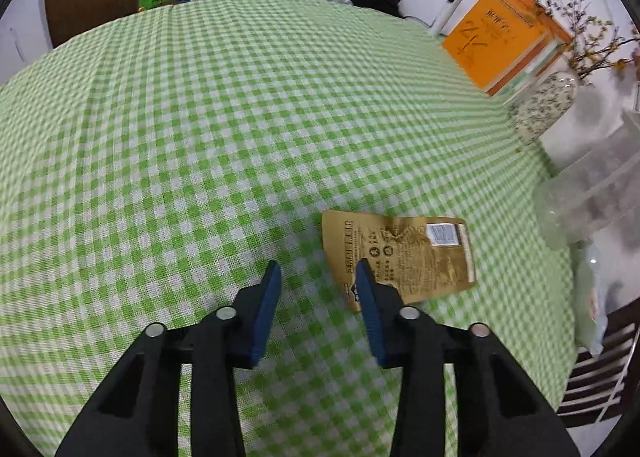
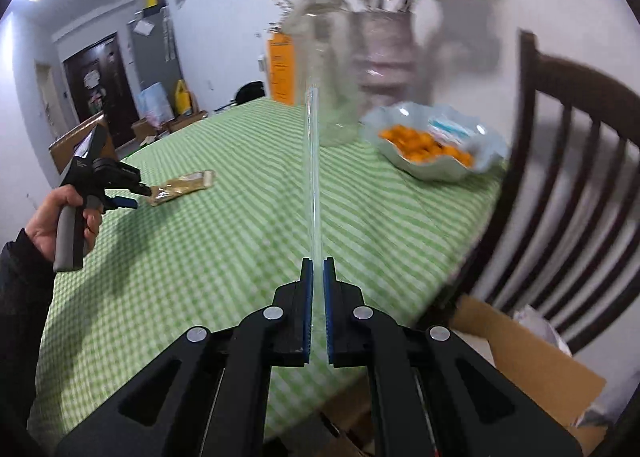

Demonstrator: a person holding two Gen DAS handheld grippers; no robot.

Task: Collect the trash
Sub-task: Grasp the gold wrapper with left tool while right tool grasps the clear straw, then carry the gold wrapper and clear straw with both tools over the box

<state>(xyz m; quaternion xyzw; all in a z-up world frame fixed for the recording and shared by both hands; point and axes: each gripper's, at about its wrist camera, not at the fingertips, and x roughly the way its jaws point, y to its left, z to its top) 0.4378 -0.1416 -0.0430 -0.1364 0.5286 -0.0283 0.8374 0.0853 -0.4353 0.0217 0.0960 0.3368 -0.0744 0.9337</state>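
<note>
Desk (image 1: 168,129) under a green-and-white checked cloth carries a flat golden-brown foil snack wrapper (image 1: 404,257), printed with dark text and a white barcode patch, which serves as the landmark here. The left gripper (image 1: 318,269) hangs over the wrapper's near left edge with its blue-padded fingers (image 1: 268,309) partly apart; one blue pad overlaps the wrapper's corner in the left wrist view while the other stands over bare cloth beside it, and nothing is pinched between them. Beyond the wrapper, toward the far right rim of the desk, a stack of orange books (image 1: 500,41) leans by the wall, with a speckled glass vase of dried twigs (image 1: 544,105) between the books and the wrapper. From the right wrist view, a hand (image 2: 60,213) grips the left gripper's grey handle just short of the wrapper. The right gripper (image 2: 318,263) has its fingers nearly together, pinching a thin clear sheet-like piece of plastic (image 2: 314,177) that stands up edge-on from between the pads. Well to the right of the wrapper sit a pale blue wavy-rimmed bowl of orange fruit (image 2: 436,173) and a tall clear glass jar (image 2: 328,69), blurred. A dark wooden chair (image 2: 568,161) stands past the bowl, above an open cardboard box (image 2: 532,361).
</note>
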